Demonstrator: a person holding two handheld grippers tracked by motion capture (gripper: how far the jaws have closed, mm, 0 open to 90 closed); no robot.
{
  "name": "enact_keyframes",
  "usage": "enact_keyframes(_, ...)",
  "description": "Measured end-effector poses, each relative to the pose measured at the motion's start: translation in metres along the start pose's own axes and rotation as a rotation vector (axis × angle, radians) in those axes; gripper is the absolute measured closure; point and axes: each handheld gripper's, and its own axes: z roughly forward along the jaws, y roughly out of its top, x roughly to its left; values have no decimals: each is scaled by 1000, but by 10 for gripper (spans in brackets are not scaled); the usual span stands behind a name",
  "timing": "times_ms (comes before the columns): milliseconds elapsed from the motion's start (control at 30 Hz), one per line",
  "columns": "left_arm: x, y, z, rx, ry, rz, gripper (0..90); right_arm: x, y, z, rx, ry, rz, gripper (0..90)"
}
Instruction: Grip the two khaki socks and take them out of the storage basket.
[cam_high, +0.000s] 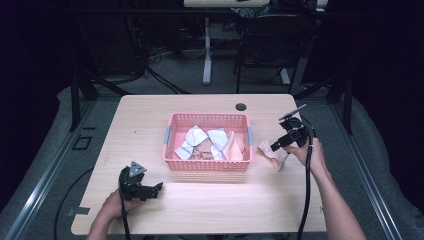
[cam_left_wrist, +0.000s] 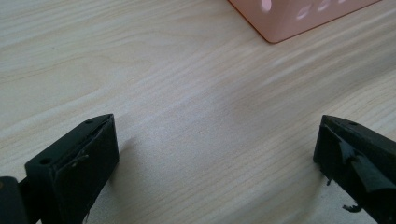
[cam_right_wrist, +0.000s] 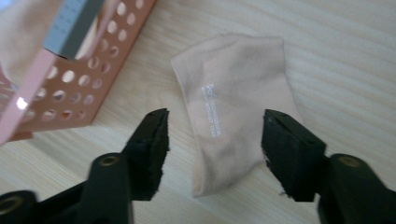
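At centre frame of the high view sits a pink basket (cam_high: 208, 164) of folded cloths; right of it a peach sock (cam_right_wrist: 236, 107) lies flat between the right gripper's (cam_right_wrist: 212, 142) parted jaws; lower left, the left gripper (cam_left_wrist: 217, 154) gapes over bare table (cam_left_wrist: 187, 93).

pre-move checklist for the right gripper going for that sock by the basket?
1. Right gripper open: ok, fingers spread wide.
2. Sock between the fingers: ok, its near end lies in the gap.
3. Sock clear of the basket: ok, it lies flat on the table beside the basket, apart from it.
4. Contact with the sock: cannot tell, fingers look just above it.
5. Left gripper out of the way: ok, open and holding nothing, near the table's front left.
6. Room in the basket: cannot tell; several pieces of cloth already lie in it.
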Motion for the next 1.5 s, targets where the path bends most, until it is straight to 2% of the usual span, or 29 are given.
enact_keyframes(167, 0, 0, 0, 0, 0, 0, 1, 7, 2, -17, -57, 18, -2, 256)
enact_keyframes(333, 0, 0, 0, -1, 0, 1, 1, 17, 4, -31, -89, 42, -25, 158)
enact_keyframes(433, 0, 0, 0, -1, 0, 1, 1, 23, 6, -36, -111, 31, -28, 140)
enact_keyframes(533, 0, 0, 0, -1, 0, 1, 1, 29, 9, -41, -128, 45, -32, 129)
enact_keyframes(733, 0, 0, 0, -1, 1, 0, 1, 47, 17, -49, -135, 60, -80, 82)
enact_keyframes(833, 0, 0, 0, -1, 0, 1, 1, 59, 24, -52, -161, 63, -105, 72)
enact_keyframes(867, 0, 0, 0, -1, 1, 1, 1, 59, 24, -52, -161, 63, -105, 72)
enact_keyframes(900, 0, 0, 0, -1, 0, 1, 1, 70, 31, -55, -154, 61, -137, 62)
enact_keyframes(967, 0, 0, 0, 0, 0, 1, 1, 78, 36, -56, -152, 57, -162, 54)
enact_keyframes(1033, 0, 0, 0, -1, 0, 0, 1, 84, 39, -56, -151, 62, -167, 52)
enact_keyframes(1067, 0, 0, 0, -1, 1, 1, 1, 94, 45, -57, -150, 63, -191, 49)
enact_keyframes(1200, 0, 0, 0, -1, 0, 1, 1, 109, 55, -55, -137, 76, -223, 49)
enact_keyframes(1333, 0, 0, 0, 0, 0, 1, 1, 121, 62, -50, -126, 85, -247, 50)
enact_keyframes(1400, 0, 0, 0, 0, 0, 1, 1, 133, 68, -43, -102, 93, -266, 51)
enact_keyframes(1500, 0, 0, 0, -1, 0, 1, 1, 140, 74, -34, -75, 97, -284, 52)
